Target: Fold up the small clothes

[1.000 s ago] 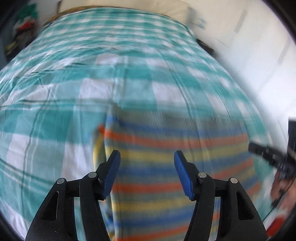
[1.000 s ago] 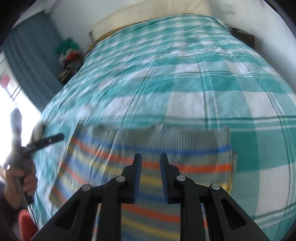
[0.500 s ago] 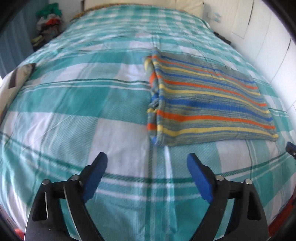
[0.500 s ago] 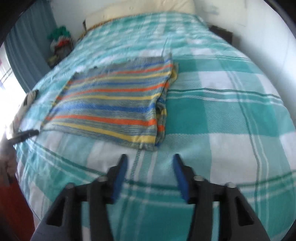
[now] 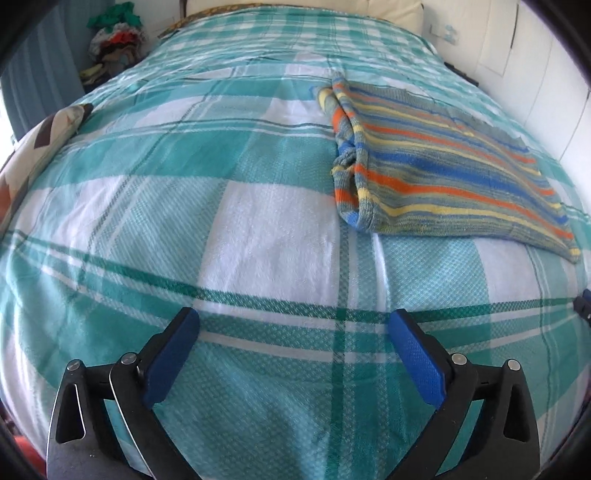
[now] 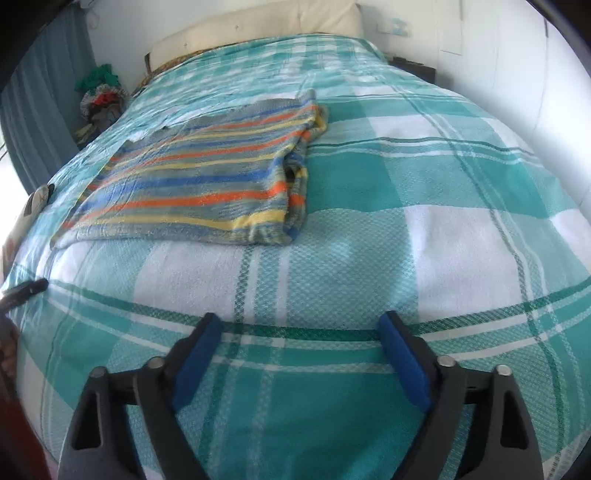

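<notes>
A striped garment [image 5: 443,166] in grey, blue, orange and yellow lies folded flat on the teal-and-white checked bed cover [image 5: 221,184]. In the left wrist view it is up and to the right; in the right wrist view the garment [image 6: 199,181] is up and to the left. My left gripper [image 5: 293,325] is open and empty above the bed's near edge, well short of the garment. My right gripper [image 6: 299,328] is open and empty, also over the near edge. The right gripper's tip [image 5: 585,304] shows at the left view's right edge.
A patterned cushion [image 5: 33,147] lies at the bed's left edge. A heap of clothes [image 6: 101,98] sits by the blue curtain at the far left. Pillows [image 6: 277,18] lie at the head. A white wall runs along the right side.
Both grippers have pulled back from over the garment to the bed's near edge. Both jaws have opened wider; the right gripper was nearly shut a second ago. The garment lies released.
</notes>
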{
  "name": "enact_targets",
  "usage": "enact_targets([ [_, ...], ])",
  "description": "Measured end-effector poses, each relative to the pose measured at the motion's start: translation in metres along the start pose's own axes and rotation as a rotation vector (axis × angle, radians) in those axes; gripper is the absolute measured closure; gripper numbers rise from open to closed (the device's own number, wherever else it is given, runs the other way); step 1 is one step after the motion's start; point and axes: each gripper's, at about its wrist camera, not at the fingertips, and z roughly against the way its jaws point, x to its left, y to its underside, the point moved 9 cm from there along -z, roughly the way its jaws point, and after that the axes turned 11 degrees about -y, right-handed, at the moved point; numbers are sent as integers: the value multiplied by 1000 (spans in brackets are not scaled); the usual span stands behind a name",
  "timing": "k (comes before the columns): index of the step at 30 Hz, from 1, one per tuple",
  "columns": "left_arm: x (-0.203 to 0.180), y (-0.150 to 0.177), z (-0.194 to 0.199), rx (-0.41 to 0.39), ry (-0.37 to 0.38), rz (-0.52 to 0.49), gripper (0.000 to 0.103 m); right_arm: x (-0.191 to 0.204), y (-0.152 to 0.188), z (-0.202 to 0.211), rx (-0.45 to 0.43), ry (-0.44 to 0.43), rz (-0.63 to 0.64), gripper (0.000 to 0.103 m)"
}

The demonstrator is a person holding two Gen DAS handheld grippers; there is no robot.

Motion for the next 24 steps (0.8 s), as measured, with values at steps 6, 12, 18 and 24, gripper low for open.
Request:
enact_targets([
  [6,34,-43,-23,-56,-83,7,1,-1,2,-1,-30,-8,11,3],
  [12,38,-31,-49,-49,-109,24,0,3,4,-5,-33,23,16,3],
  [18,40,-31,-51,-42,-97,32,0,1,3,-5,-33,24,13,2],
  [24,41,-31,-50,-41,-95,34,0,1,3,-5,-38,32,15,1],
])
